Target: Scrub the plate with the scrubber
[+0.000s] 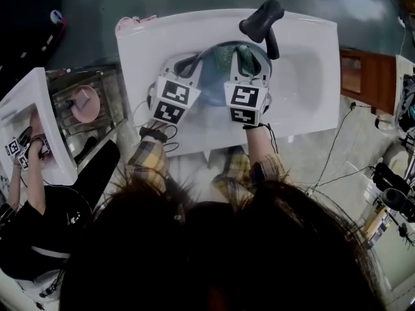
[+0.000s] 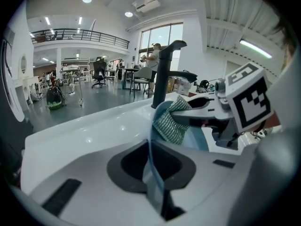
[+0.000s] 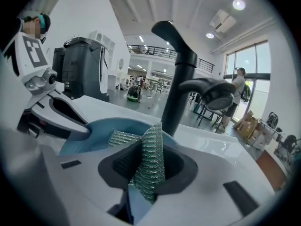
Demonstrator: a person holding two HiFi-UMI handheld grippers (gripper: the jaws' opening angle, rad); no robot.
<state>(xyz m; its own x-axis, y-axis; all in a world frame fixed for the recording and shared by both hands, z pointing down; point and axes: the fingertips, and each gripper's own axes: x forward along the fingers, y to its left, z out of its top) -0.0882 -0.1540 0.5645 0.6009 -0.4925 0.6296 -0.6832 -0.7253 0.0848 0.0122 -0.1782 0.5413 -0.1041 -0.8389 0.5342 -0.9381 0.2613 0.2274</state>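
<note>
Over the white sink (image 1: 305, 70), close to the black tap (image 1: 262, 18), two grippers come together. The left gripper (image 2: 151, 159) is closed on the rim of the blue plate (image 2: 196, 139). It holds the plate up above the sink, standing on its edge and tilted a bit. The right gripper (image 3: 148, 166) is closed on the green scrubber (image 3: 151, 149). The scrubber is shiny and folded, and it sticks up from between the jaws. Its far end lies on the plate, at the part of the rim that is nearest the tap. The right gripper is just beside the left one, with the plate between them. Far off to the left, another person (image 1: 39, 206) stands at another sink, and a pink plate (image 1: 84, 102) sits in it.
</note>
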